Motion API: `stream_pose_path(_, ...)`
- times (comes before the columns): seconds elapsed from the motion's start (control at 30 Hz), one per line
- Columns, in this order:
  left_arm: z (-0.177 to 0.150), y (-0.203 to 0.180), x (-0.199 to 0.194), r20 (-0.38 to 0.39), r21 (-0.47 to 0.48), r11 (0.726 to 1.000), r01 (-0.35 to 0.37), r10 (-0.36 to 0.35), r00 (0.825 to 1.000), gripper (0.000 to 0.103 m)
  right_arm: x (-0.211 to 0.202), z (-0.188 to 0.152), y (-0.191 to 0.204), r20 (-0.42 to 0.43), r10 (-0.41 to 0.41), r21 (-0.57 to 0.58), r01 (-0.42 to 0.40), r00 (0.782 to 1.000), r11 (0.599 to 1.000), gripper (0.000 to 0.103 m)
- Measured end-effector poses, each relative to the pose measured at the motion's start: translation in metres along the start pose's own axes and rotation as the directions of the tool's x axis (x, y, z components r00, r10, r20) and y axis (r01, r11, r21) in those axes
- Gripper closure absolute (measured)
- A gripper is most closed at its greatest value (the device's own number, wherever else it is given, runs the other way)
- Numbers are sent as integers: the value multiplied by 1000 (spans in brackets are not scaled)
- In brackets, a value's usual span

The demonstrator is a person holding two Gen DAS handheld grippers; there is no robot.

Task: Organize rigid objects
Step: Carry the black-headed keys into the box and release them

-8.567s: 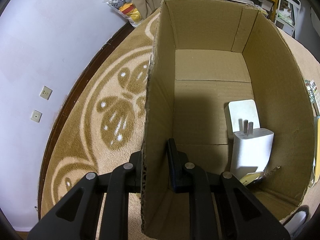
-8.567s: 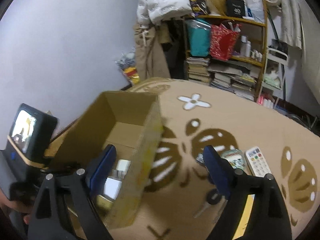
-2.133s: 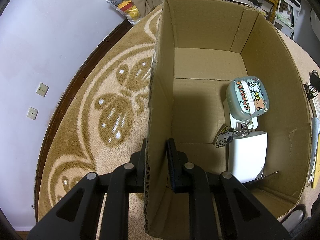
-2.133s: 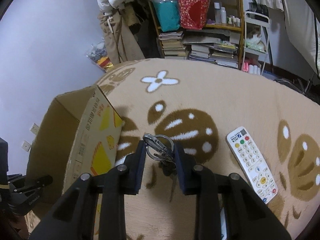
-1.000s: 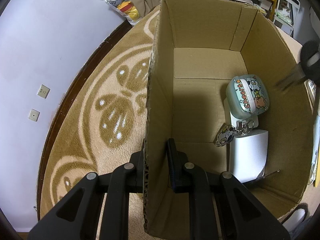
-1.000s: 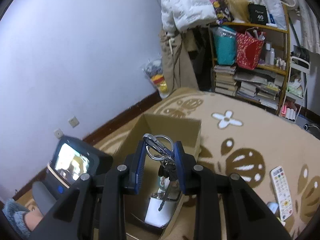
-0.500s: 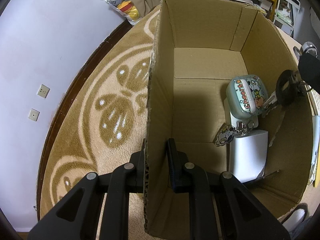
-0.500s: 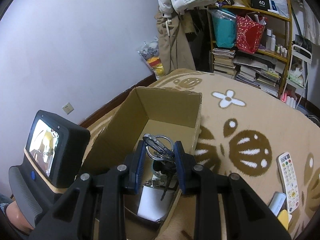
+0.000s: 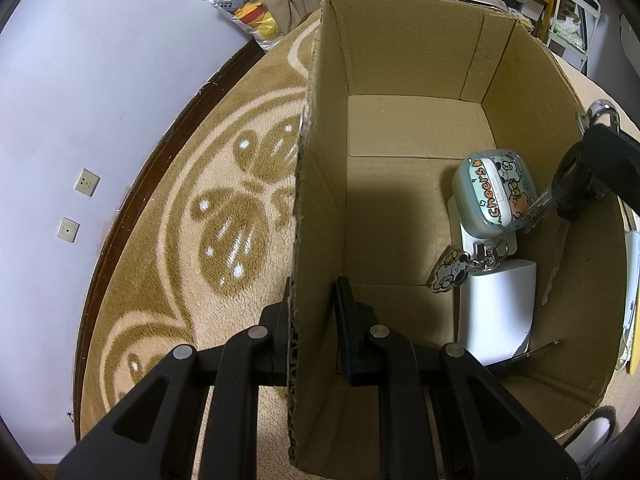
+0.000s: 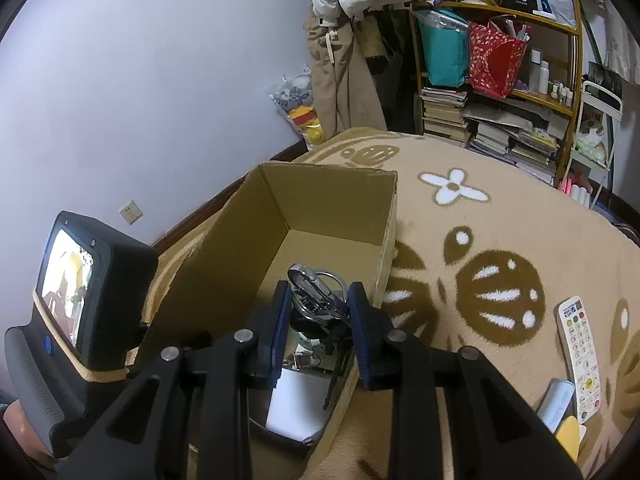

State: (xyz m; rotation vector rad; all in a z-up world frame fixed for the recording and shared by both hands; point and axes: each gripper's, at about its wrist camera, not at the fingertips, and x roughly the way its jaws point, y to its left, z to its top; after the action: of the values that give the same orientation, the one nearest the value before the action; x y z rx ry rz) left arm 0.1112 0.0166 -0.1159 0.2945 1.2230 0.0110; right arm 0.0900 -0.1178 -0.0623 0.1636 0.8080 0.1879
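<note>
Cardboard box (image 9: 404,52), open-topped, standing on patterned beige-and-brown carpet (image 9: 224,208) near a lilac wall. Left hand-held gripper (image 9: 312,312): fingers pinching the near-left wall of the box, one finger outside, one inside. Right hand-held gripper (image 10: 318,312): blue-padded fingers closed on a key bunch (image 10: 316,292) with silver carabiner and rings, held above the right side of the box interior; in the left wrist view, dark key heads and a long key blade (image 9: 560,240) hanging below the right gripper, inside the box opening, apart from the floor of the box. Box contents, right side: rounded teal case (image 9: 494,192) printed "Cheers" with cartoon animals, lying on a flat white item; cartoon-dog charm (image 9: 450,274) on a metal clip, just beside the case; white block-shaped adapter (image 9: 496,312) nearer the camera, touching the clip. Left half of the box floor bare. Outside the box, on the carpet: white remote control (image 10: 580,356), well apart to the right. Bookshelf (image 10: 500,92) with stacked books and bags at the far wall.
</note>
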Motion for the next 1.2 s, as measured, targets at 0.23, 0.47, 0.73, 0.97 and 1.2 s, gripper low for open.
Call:
stream_pose_path(0.23, 0, 0, 0, 0, 0, 1000, 1, -1, 1000, 86, 1, 0, -2, 3, -17, 10, 17, 1000, 1000, 72)
stream_pose_path(0.47, 0, 3, 1, -1, -3, 1000, 6, -6, 1000, 86, -4, 0, -4, 10, -24, 16, 23, 1000, 1000, 71)
stream_pose_path(0.73, -1, -1, -1, -2, 11, 1000, -11, 11, 1000, 86, -6, 0, -3, 0, 1, 12, -1, 1000, 1000, 54)
stream_pose_path(0.97, -1, -1, -1, -2, 8, 1000, -7, 7, 1000, 86, -17, 2, -4, 23, -11, 17, 10, 1000, 1000, 35)
stream_pose_path(1.2, -1, 0, -1, -3, 7, 1000, -3, 3, 1000, 86, -32, 0, -26, 23, -110, 78, 108, 994, 991, 5)
